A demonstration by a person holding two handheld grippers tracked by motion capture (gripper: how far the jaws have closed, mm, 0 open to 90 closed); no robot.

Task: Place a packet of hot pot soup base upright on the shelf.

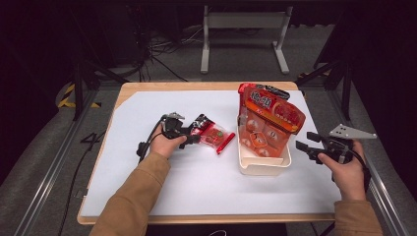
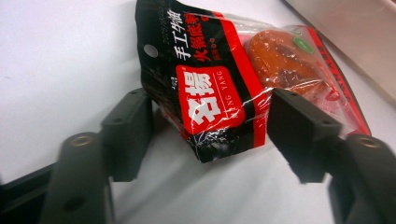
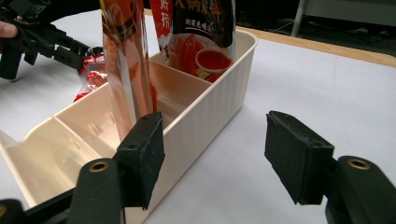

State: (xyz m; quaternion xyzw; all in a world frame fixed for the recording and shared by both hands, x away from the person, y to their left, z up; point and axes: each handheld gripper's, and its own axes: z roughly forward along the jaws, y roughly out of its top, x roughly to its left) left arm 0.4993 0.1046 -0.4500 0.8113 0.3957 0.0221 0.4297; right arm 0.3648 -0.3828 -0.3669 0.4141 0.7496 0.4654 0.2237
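The left tongs [image 1: 195,133] rest low on the white worktop [image 1: 162,191], their 2 matte black jaws spread wide on either side of a small sauce packet [image 1: 212,135] without visibly pressing it. In the left gripper view that packet [image 2: 243,84] lies flat on the worktop, a glossy, crinkled plastic pouch with a black and red printed end bearing white characters, a punched hanging hole, and a clear window showing an orange-red block inside; the rectangular jaw pads sit just beside its creased lower corner, one at each side. The packet lies just left of a cream plastic bin [image 1: 263,164], well within the sheet-covered part of the worktop. The bin [image 3: 219,100] is a long, ribbed-walled box split by thin dividers into compartments, smooth inside and fluted outside. 2 tall shiny pouches stand upright in it: a red-orange bag [image 1: 270,125] with round printed pieces, and behind it a darker pouch [image 3: 201,32] showing a bowl of red sauce. The right tongs [image 1: 307,142] hover to the right of the bin, released and holding nothing; in the right gripper view 1 blocky jaw overlaps the bin's outer wall and the other stands over bare worktop.
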